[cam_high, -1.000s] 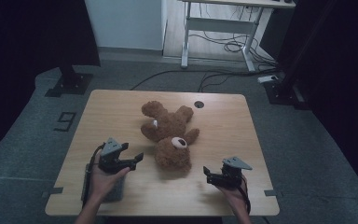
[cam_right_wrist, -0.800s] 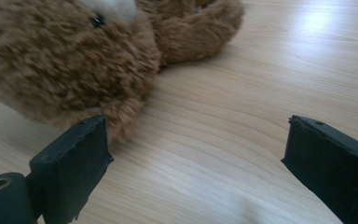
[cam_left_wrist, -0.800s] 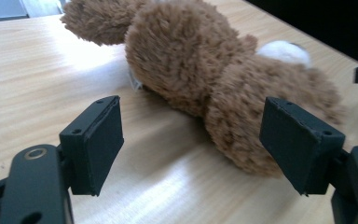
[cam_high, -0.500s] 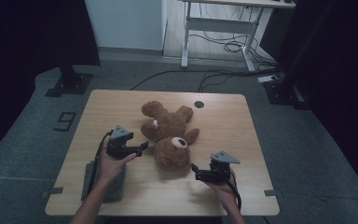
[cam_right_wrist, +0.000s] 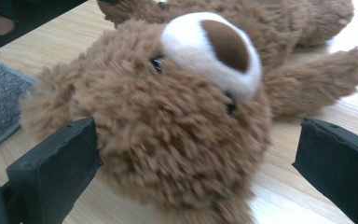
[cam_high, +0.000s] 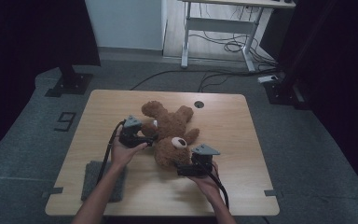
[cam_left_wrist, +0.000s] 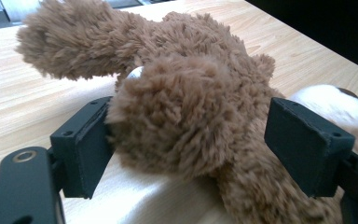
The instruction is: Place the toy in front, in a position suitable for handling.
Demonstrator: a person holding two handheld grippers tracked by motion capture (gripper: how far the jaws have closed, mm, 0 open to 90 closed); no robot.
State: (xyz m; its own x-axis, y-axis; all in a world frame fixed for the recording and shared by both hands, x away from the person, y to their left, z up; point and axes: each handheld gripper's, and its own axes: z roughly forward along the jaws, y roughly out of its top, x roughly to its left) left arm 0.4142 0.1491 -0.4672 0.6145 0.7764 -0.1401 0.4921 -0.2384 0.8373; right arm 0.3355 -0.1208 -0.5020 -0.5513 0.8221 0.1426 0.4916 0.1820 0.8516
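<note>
Two grippers close in on one brown teddy bear (cam_high: 170,135) lying on its back in the middle of the worktop (cam_high: 242,140), head toward the person. The left gripper (cam_high: 150,138) straddles a plush arm (cam_left_wrist: 177,112); its fingers (cam_left_wrist: 81,147) stand spread, one brushing the fur, with no squeeze visible. The right gripper (cam_high: 179,169) faces the head (cam_right_wrist: 168,121), and its fingers (cam_right_wrist: 56,161) have just been opening and now stand wide apart around it, not pressing. Taking the limb and head from both sides would likely let the floppy toy be lifted without sagging. A grey pad (cam_high: 103,179) lies near the front-left corner
</note>
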